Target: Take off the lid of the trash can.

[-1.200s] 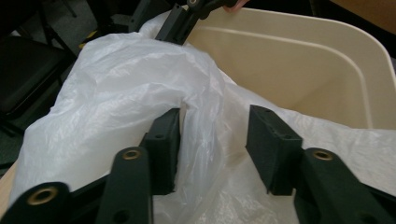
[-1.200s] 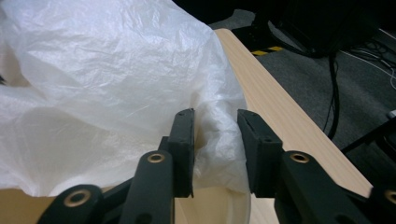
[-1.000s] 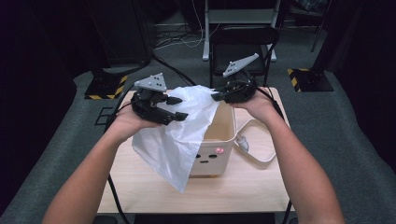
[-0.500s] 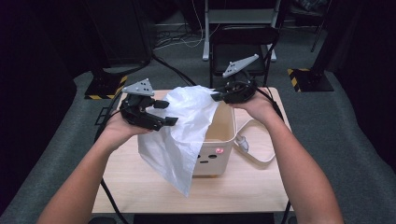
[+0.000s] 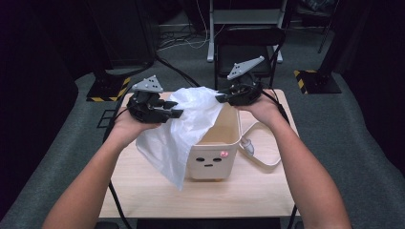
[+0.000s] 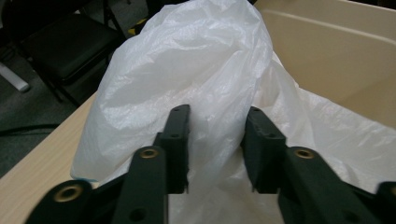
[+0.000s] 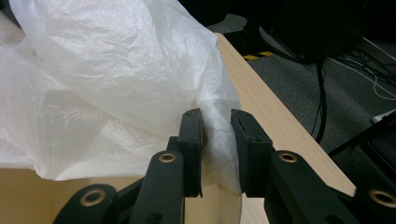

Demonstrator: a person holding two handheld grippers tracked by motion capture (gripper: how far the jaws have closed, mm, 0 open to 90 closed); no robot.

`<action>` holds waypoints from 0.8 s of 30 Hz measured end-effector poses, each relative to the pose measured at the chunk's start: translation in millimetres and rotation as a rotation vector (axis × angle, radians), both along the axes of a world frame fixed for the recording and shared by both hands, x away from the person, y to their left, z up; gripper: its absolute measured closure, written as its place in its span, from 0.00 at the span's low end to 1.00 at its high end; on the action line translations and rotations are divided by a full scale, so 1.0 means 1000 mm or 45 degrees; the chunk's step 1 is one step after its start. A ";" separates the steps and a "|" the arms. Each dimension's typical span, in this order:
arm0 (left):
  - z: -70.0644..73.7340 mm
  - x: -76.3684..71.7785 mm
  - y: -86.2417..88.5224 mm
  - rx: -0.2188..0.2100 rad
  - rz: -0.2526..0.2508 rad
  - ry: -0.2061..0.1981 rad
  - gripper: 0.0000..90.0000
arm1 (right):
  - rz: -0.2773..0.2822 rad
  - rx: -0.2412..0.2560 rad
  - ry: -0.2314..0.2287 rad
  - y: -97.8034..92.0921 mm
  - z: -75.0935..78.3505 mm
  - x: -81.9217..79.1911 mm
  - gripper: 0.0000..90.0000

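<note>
The left gripper point(image 5: 165, 113) had drifted outward and toward the table's left edge since the earlier pictures, drawing the white plastic bag point(image 5: 184, 129) with it, so the bag's mouth had spread wider over the beige bin point(image 5: 217, 148); I judged this as the lining step in progress, with the bag not yet seated inside; in the left gripper view the jaws stood apart with a bulge of film point(image 6: 205, 84) between them, so whether they truly pinched it or merely bracketed it I could not tell.

In the middle, the bag hung draped over the bin's left wall and down past its printed face to the tabletop point(image 5: 143, 191); the bin's interior on the right side lay bare.

The right gripper point(image 5: 224, 98) had kept its place at the bin's far rim; in the right gripper view its jaws stood narrow, with a fold of the bag's edge point(image 7: 217, 126) between them, seemingly gripped; the bag thus stretched between the two grippers, above and left of the bin.
</note>
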State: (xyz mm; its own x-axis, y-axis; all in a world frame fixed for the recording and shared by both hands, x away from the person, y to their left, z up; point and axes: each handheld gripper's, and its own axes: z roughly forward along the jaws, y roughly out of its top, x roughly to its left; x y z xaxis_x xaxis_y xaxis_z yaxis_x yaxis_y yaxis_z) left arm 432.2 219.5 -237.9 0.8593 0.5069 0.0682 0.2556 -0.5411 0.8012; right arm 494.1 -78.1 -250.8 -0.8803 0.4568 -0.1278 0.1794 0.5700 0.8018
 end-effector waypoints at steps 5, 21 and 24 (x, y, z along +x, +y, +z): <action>0.008 0.002 -0.002 0.044 -0.030 -0.035 0.88 | 0.000 0.046 -0.040 -0.001 0.008 -0.003 0.88; 0.032 -0.001 -0.024 -0.017 -0.127 -0.105 0.95 | 0.014 0.104 -0.194 -0.030 0.043 -0.038 0.99; 0.029 -0.001 -0.034 -0.012 -0.152 -0.098 0.95 | -0.008 0.132 -0.206 -0.048 0.045 -0.044 0.99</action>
State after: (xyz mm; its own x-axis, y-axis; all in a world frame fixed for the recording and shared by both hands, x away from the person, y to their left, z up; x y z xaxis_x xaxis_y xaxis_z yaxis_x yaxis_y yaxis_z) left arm 431.6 185.6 -209.1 0.9058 0.4026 0.1322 0.1275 -0.5564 0.8211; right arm 449.6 -126.4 -206.0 -0.8491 0.4803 -0.2198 0.0463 0.4822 0.8749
